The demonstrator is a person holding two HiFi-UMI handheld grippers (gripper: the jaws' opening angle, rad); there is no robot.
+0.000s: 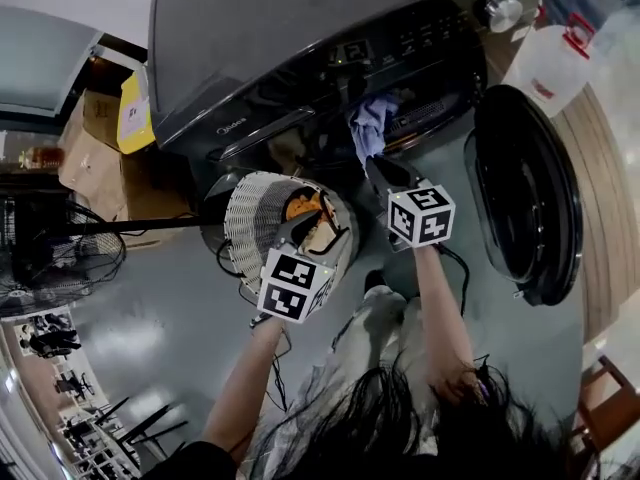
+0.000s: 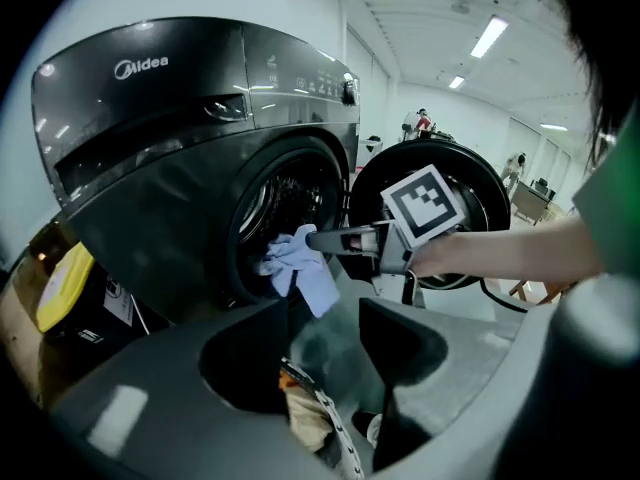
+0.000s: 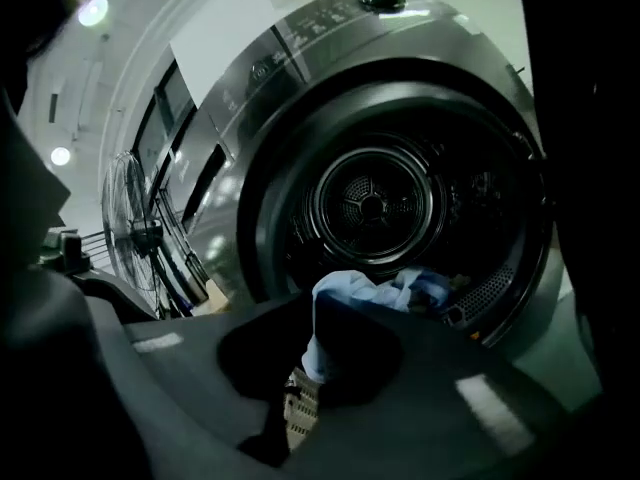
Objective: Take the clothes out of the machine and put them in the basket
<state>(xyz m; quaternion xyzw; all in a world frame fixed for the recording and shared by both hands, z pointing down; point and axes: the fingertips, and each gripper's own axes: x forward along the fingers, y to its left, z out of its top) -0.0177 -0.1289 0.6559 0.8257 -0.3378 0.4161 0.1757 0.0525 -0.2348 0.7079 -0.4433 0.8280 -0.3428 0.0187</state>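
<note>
The dark grey washing machine (image 1: 300, 48) stands with its drum (image 3: 375, 203) open. My right gripper (image 1: 380, 163) is at the drum's mouth, shut on a light blue cloth (image 1: 372, 123) that hangs from the jaws; the same cloth (image 3: 350, 293) fills the right gripper view, and the left gripper view shows the cloth (image 2: 305, 268) just outside the opening. More clothes (image 3: 440, 290) lie in the drum. My left gripper (image 1: 303, 224) hovers open over the white basket (image 1: 245, 218), nothing between its jaws. An orange and tan garment (image 1: 305, 213) lies in the basket.
The round machine door (image 1: 525, 193) hangs open at the right. A white jug (image 1: 548, 68) stands beyond it. A floor fan (image 1: 60, 258), cardboard boxes (image 1: 90, 138) and a yellow container (image 1: 135, 108) are at the left. A wooden chair (image 1: 605, 408) is at the lower right.
</note>
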